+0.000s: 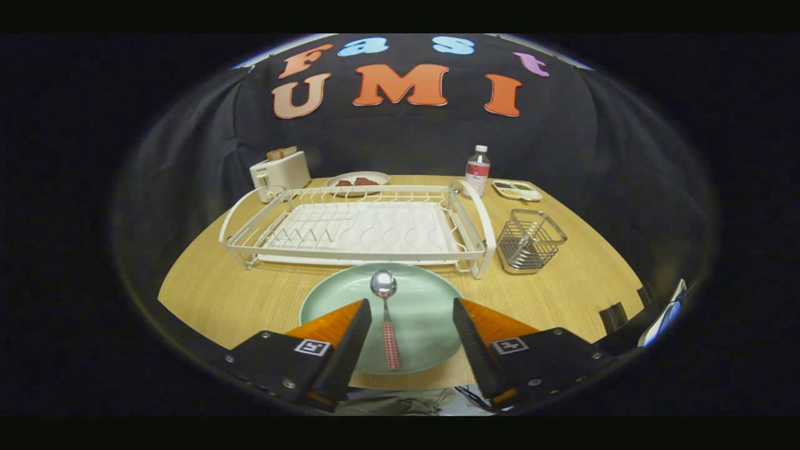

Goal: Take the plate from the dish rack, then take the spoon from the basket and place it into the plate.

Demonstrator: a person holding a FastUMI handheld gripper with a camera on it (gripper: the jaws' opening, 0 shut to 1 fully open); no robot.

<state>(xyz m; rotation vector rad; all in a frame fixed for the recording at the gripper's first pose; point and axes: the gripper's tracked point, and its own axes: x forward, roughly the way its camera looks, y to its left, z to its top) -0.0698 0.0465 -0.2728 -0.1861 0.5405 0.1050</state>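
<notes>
Fingers (412, 312) spread wide, holding nothing; spoon (386, 315) lies between them on plate (331, 300).

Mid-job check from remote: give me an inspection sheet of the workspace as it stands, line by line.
Surface: wooden table, bare between the items.
Job's things: green plate on the table in front of the white dish rack; spoon lies in the plate, bowl toward the rack, patterned handle toward the fingers; wire basket right of the rack, no contents seen.
Clutter: toaster, plate of food, bottle, small divided tray, all behind the rack.
Grippers: gripper open, fingers either side of the spoon handle, not touching it.
Cables: nothing seen.
Surroundings: black cloth booth wall.
</notes>
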